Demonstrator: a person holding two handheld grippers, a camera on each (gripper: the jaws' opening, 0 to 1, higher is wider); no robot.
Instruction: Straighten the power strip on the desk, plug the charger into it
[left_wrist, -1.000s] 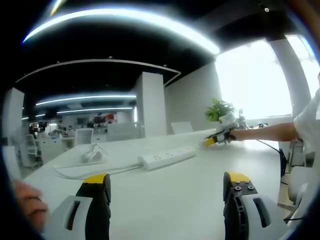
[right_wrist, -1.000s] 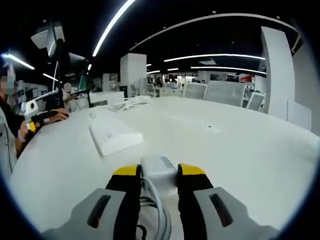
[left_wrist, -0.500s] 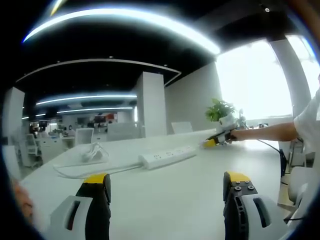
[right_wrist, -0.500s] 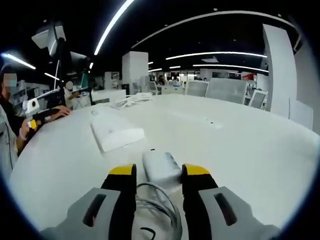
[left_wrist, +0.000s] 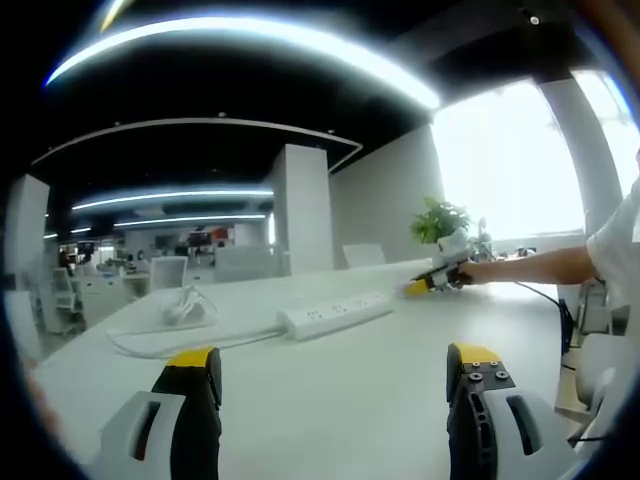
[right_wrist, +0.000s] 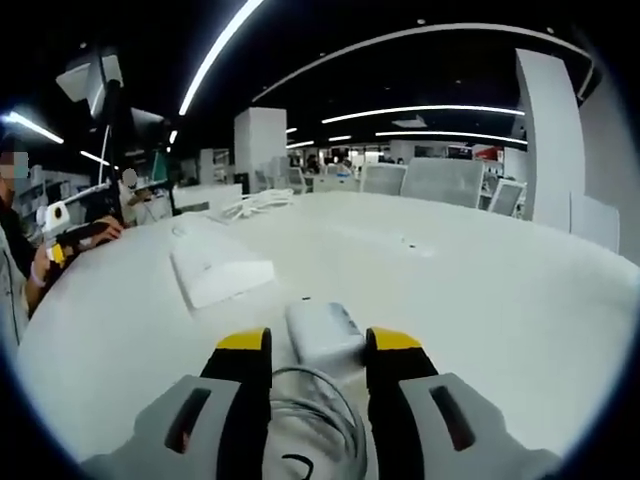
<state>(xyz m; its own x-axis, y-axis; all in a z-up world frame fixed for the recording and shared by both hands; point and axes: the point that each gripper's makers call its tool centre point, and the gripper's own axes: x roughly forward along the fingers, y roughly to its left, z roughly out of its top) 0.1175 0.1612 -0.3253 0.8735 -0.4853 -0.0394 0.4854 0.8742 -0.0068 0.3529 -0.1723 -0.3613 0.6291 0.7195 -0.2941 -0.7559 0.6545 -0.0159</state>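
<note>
Desk (left_wrist: 330, 400) surface runs white and wide under both of your grippers, and on it you have one strip (left_wrist: 335, 314), one charger (right_wrist: 322, 334) and one loose bundle of cord (left_wrist: 188, 306). In the left gripper view your left gripper (left_wrist: 330, 375) hangs low over bare desk with its two yellow-tipped jaws spread wide and nothing between them. The strip lies well ahead of it, slanted across the view, its sockets facing up and its cord (left_wrist: 180, 347) trailing off toward the left, where the bundle sits farther back. Beyond the strip's right end you can see your right gripper (left_wrist: 432, 280) at the end of your outstretched arm (left_wrist: 530, 265), down at desk level, with a potted plant (left_wrist: 437, 219) behind it by the bright window. In the right gripper view your right gripper (right_wrist: 318, 342) has its jaws parted to either side of the charger, which rests flat on the desk between the tips; a narrow gap shows on each side, so they are not clamped on it. The charger's own cable (right_wrist: 310, 405) coils in one loop just behind it, between the jaws. The strip (right_wrist: 215, 272) lies just ahead and to the left of the charger, apart from it, end-on to you. Your left gripper (right_wrist: 62, 245) shows far off at the left edge.
</note>
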